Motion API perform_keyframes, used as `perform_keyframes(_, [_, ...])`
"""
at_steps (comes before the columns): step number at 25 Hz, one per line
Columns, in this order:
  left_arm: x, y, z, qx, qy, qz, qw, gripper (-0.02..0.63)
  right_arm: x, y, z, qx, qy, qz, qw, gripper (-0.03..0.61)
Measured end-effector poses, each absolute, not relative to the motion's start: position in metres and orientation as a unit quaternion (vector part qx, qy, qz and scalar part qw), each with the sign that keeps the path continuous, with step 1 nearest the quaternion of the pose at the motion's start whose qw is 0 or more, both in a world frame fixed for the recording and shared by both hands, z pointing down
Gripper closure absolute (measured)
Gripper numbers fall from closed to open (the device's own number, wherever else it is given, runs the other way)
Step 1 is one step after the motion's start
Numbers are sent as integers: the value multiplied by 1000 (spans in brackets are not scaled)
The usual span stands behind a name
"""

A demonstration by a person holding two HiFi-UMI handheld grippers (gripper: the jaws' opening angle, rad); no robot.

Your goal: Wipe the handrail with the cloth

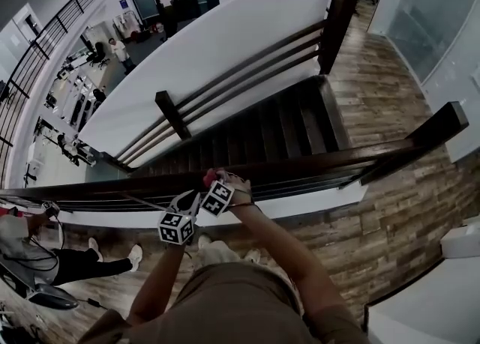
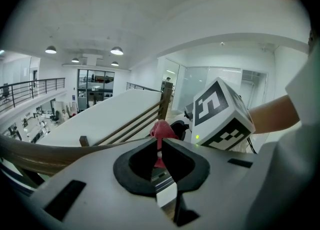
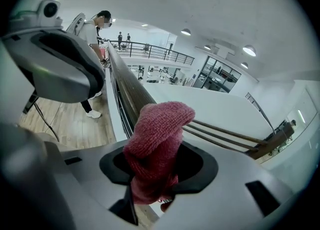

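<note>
A dark wooden handrail (image 1: 322,159) crosses the head view from left to right above the stairwell. A bunched red cloth (image 1: 209,178) lies on top of it, just left of centre. My right gripper (image 1: 216,185) is shut on the cloth (image 3: 156,144), which bulges up over its jaws, and the rail (image 3: 127,86) runs away behind. My left gripper (image 1: 193,198) sits close beside it on the near side. Its jaws are shut, with a thin strip of the red cloth (image 2: 161,130) pinched between them. The right gripper's marker cube (image 2: 220,116) is right next to it.
Dark stairs (image 1: 277,125) drop away beyond the rail, with a second railing (image 1: 247,73) and a newel post (image 1: 337,16) on the far side. A person (image 1: 90,260) stands at the lower left on the wood floor (image 1: 405,207). A white ledge (image 1: 450,290) is at the lower right.
</note>
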State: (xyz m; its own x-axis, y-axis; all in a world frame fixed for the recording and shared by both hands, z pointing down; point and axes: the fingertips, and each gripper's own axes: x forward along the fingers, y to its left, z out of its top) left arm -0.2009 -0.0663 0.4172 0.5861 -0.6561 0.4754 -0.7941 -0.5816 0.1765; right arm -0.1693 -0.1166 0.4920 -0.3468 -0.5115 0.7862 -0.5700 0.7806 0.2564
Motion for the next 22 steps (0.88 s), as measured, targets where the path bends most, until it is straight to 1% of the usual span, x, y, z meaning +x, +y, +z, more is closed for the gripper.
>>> perform_keyframes(4, [-170, -58, 419, 875, -404, 192, 186, 594, -144, -112, 490, 341, -818, 53, 460, 394])
perform_keyframes(12, [-139, -65, 427, 878, -388, 209, 185, 594, -123, -112, 489, 346, -832, 85, 426, 402])
perform_keyframes(16, [-121, -72, 431, 878, -383, 214, 190, 594, -95, -114, 489, 352, -832, 98, 418, 405])
perform_keyframes(22, [-76, -79, 427, 885, -371, 233, 155, 594, -38, -113, 491, 340, -837, 87, 420, 405])
